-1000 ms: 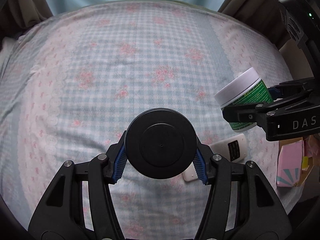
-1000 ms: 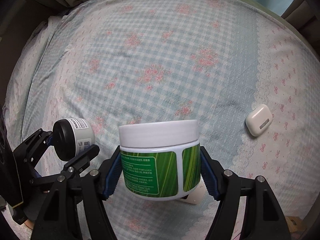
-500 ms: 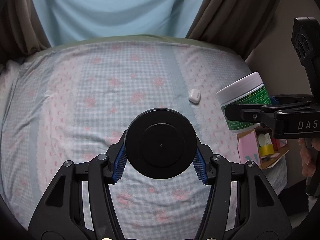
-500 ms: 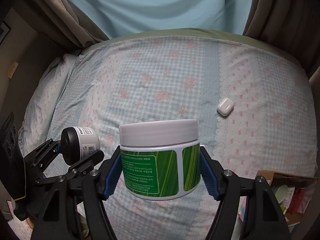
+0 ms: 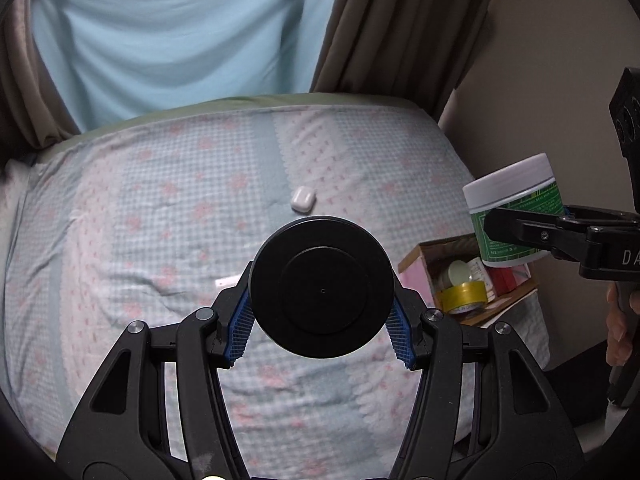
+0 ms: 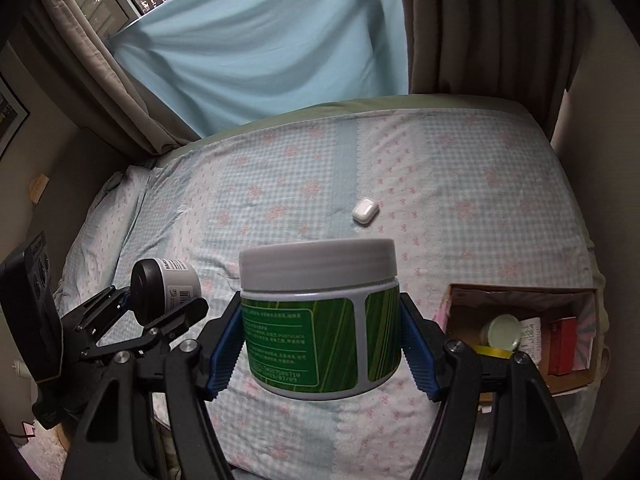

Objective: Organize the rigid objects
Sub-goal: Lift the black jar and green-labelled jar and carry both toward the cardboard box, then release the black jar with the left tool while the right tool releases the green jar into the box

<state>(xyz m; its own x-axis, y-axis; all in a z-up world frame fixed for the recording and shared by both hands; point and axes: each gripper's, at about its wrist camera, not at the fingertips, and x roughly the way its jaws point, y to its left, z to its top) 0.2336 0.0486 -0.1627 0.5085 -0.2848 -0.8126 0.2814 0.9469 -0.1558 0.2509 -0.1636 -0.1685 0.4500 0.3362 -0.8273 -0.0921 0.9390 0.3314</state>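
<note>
The left gripper point(image 5: 322, 322) clamps a small black-lidded white jar point(image 5: 322, 286). The right gripper point(image 6: 320, 344) grips a green-labelled, white-lidded plastic tub point(image 6: 320, 320) above the checked floral bedspread point(image 6: 280, 184). An open cardboard box point(image 6: 520, 292) sits at four o'clock and a white earbud case point(image 6: 365, 210) at one o'clock.

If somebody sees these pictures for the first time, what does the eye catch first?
Two jars held up above the bed: a green jar with a white lid in the right gripper, and a small black-lidded jar in the left gripper. Next, the white earbud case alone on the bedspread, and the open box beside the bed.
</note>
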